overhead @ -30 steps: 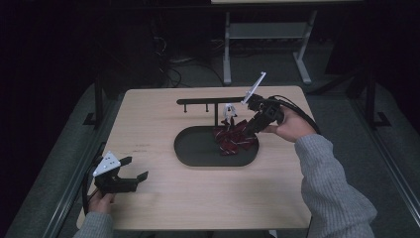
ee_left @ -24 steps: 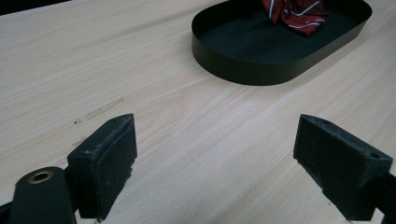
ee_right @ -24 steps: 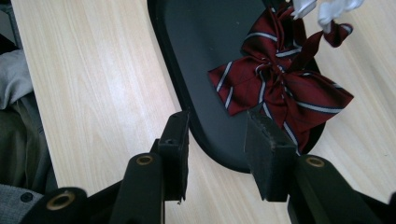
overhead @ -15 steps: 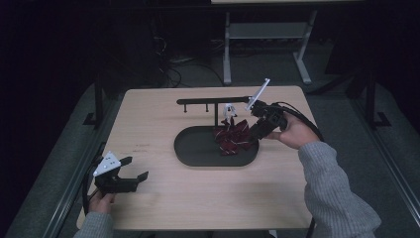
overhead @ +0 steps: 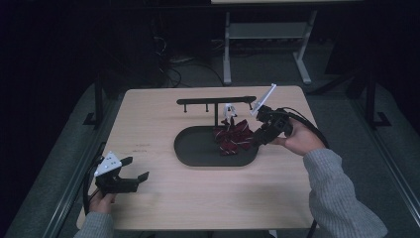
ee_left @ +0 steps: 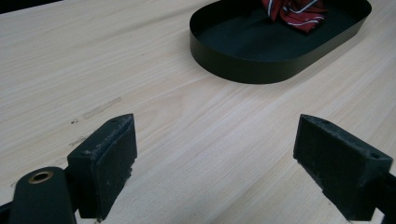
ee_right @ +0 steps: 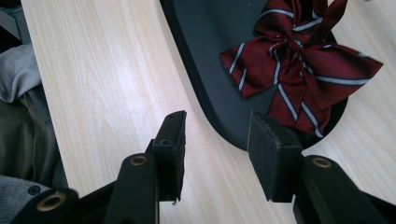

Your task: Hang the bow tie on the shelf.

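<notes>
The striped bow tie [ee_right: 299, 70] lies crumpled at the right end of the black oval tray [overhead: 198, 153], mid-frame in the high view. It looks soft, light and floppy, so I judge its knotted centre the surest hold. My right gripper [ee_right: 215, 154], jaws apart and just widening, holds nothing at the tray's rim; my left gripper [ee_left: 217, 168] gapes empty, lower left.

wide-open left gripper [ee_left: 212, 161] above table [ee_left: 140, 70], black tray [ee_left: 252, 65] ahead.
</notes>
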{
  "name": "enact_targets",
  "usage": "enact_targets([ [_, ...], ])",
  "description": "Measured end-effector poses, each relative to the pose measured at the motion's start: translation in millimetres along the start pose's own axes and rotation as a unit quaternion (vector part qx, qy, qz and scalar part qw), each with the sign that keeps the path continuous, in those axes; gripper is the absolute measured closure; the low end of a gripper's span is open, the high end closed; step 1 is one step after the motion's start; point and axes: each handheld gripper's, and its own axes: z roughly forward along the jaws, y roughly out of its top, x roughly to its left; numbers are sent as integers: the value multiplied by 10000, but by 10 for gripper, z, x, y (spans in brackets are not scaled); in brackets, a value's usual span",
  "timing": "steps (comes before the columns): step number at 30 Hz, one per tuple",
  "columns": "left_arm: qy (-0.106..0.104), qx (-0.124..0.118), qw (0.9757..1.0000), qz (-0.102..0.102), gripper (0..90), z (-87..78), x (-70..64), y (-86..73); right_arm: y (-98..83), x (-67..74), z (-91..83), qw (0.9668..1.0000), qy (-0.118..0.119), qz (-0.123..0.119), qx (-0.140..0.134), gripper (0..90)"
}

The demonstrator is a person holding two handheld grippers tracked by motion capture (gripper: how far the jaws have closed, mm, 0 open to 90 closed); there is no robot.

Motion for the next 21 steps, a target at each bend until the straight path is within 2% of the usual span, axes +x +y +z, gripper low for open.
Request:
enact_targets([
  [21, 7, 17, 10000, -6, 129, 7, -5, -1, -313, 114, 125, 10000, 42, 44, -55, 528],
])
